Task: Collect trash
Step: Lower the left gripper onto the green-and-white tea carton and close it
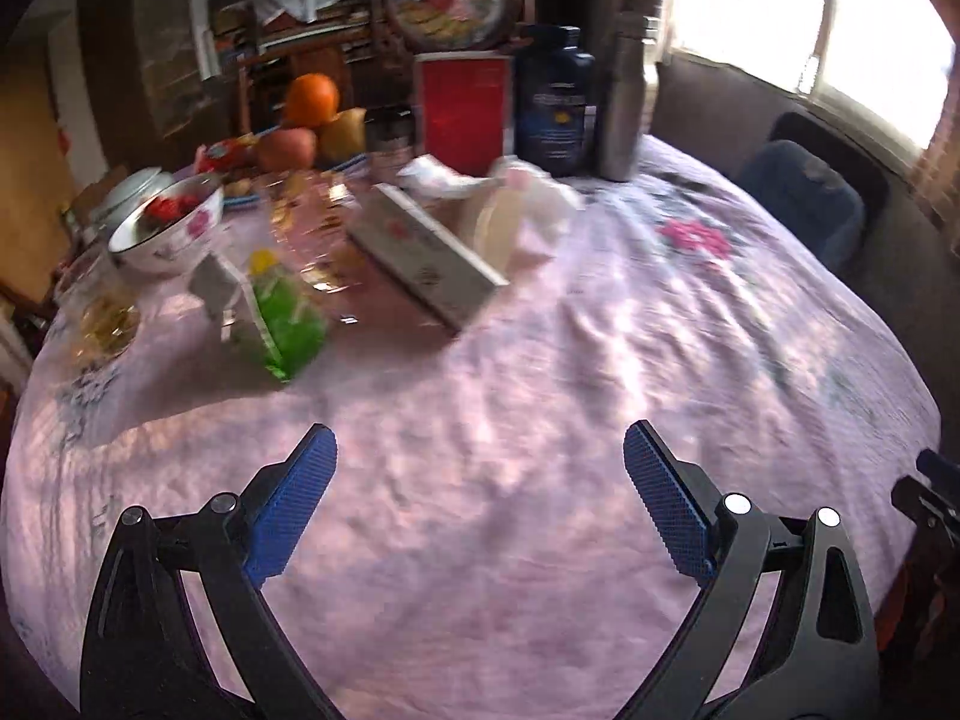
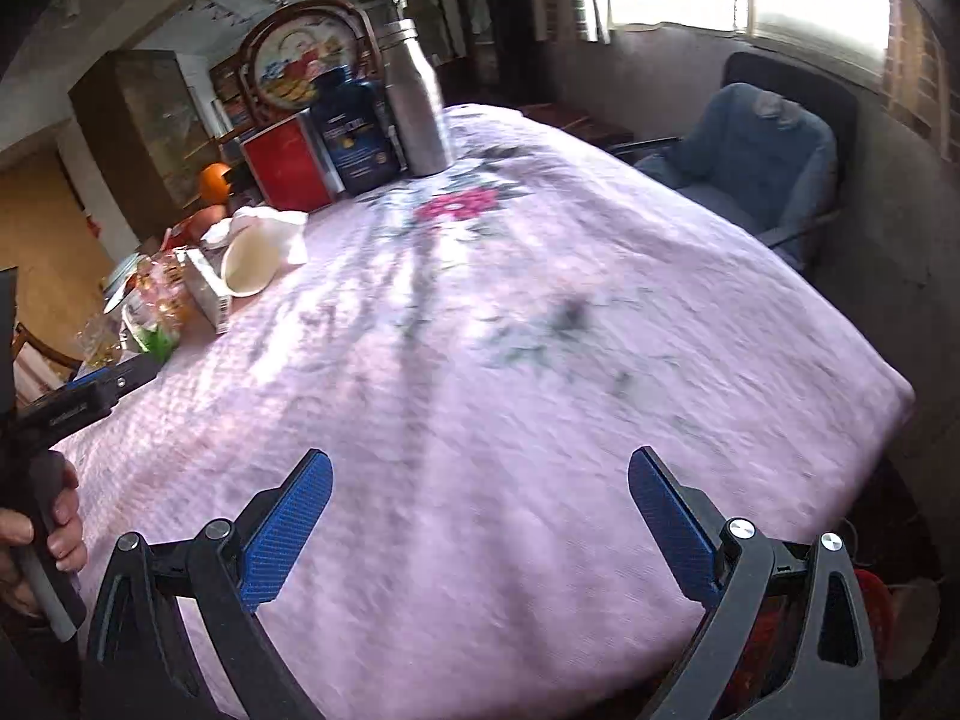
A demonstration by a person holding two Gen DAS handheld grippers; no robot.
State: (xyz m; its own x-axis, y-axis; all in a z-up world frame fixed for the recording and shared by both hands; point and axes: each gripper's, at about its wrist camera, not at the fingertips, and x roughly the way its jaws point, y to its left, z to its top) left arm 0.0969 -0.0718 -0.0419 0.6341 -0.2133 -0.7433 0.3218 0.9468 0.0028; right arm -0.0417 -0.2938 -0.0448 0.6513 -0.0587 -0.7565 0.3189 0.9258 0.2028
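Trash, a tipped white paper cup with crumpled white tissue, lies mid-desk; we judge the reach next, both left hand-held gripper and right hand-held gripper wide open, empty.

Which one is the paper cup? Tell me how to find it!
Look at the round table under the pink flowered tablecloth. Toward its cluttered far side, before the red box, a cream paper cup lies tipped over beside crumpled white tissue. It alone shows a round open mouth.
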